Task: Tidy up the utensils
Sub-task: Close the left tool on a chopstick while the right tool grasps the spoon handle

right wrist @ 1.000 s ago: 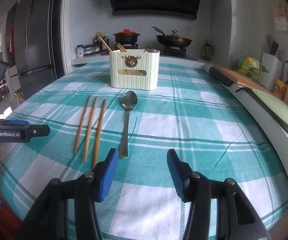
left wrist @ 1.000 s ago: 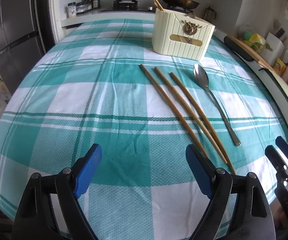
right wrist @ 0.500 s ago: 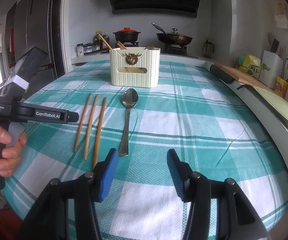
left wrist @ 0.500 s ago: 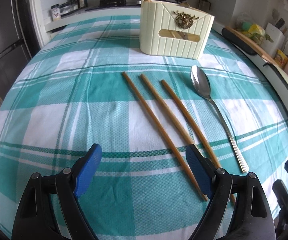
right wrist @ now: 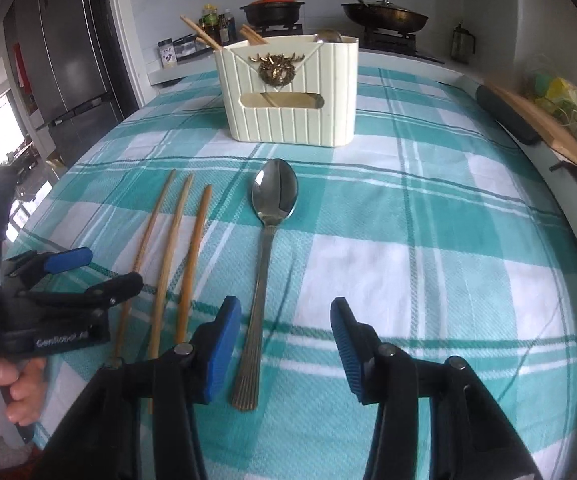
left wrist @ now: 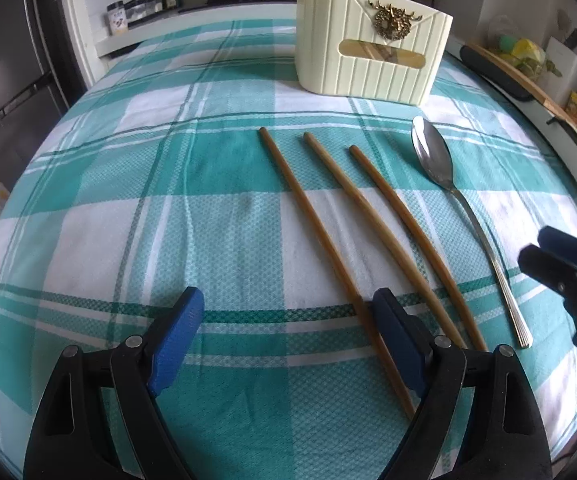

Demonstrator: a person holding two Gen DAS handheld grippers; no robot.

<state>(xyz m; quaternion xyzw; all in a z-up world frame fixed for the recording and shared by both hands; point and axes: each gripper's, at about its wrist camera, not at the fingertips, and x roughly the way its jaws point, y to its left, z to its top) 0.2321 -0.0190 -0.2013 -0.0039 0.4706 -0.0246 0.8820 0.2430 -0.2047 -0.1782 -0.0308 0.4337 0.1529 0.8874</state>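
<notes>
Three wooden chopsticks [left wrist: 328,216] [right wrist: 172,248] lie side by side on the teal checked tablecloth [left wrist: 128,184], with a metal spoon [left wrist: 460,216] [right wrist: 268,248] to their right. A cream utensil holder [left wrist: 368,40] [right wrist: 288,92] stands behind them and holds chopsticks and a spoon. My left gripper [left wrist: 284,332] is open and empty, its right finger over the near end of the leftmost chopstick. My right gripper [right wrist: 286,344] is open and empty, its left finger just right of the spoon handle's end. Each gripper shows in the other's view, the left gripper [right wrist: 74,276] and the right gripper [left wrist: 548,252].
A stove with a pot [right wrist: 272,8] and a pan [right wrist: 384,16] stands behind the table. A fridge [right wrist: 64,60] is at far left. A wooden board [right wrist: 544,124] and kitchen clutter line the counter on the right.
Both grippers have moved forward and lower toward the utensils. The left gripper now reaches the leftmost chopstick's near end, and the right gripper sits at the spoon handle.
</notes>
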